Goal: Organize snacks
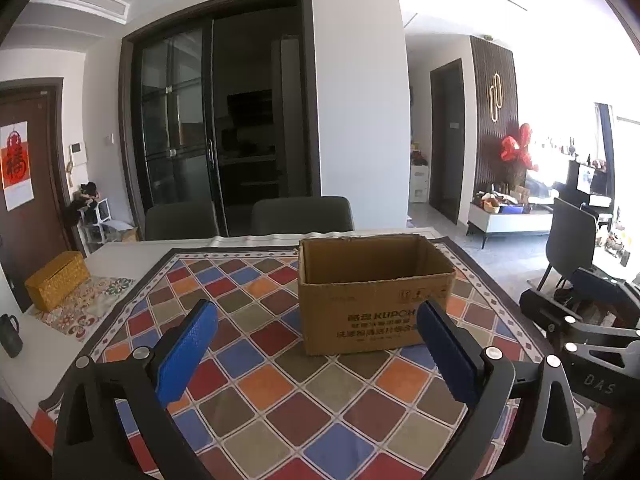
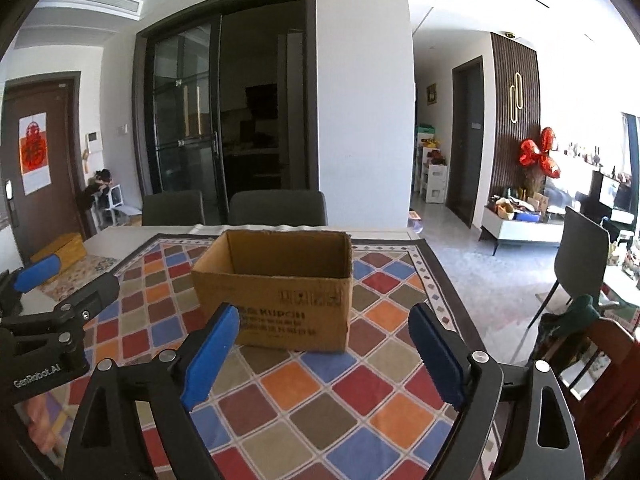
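Both grippers hang spread wide with nothing between the blue pads: left gripper [image 1: 316, 344], right gripper [image 2: 324, 344]. Ahead, an open cardboard box [image 2: 276, 288] stands upright on the checkered tablecloth [image 1: 256, 396], toward the table's far edge; its inside is hidden.

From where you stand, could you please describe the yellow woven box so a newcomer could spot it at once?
Start at the dining table with the colourful diamond-patterned mat. Left of the mat, near the brown door, a floral cloth carries the yellow woven box. Unlike the open brown cardboard box on the mat, it is closed, smaller and golden yellow.
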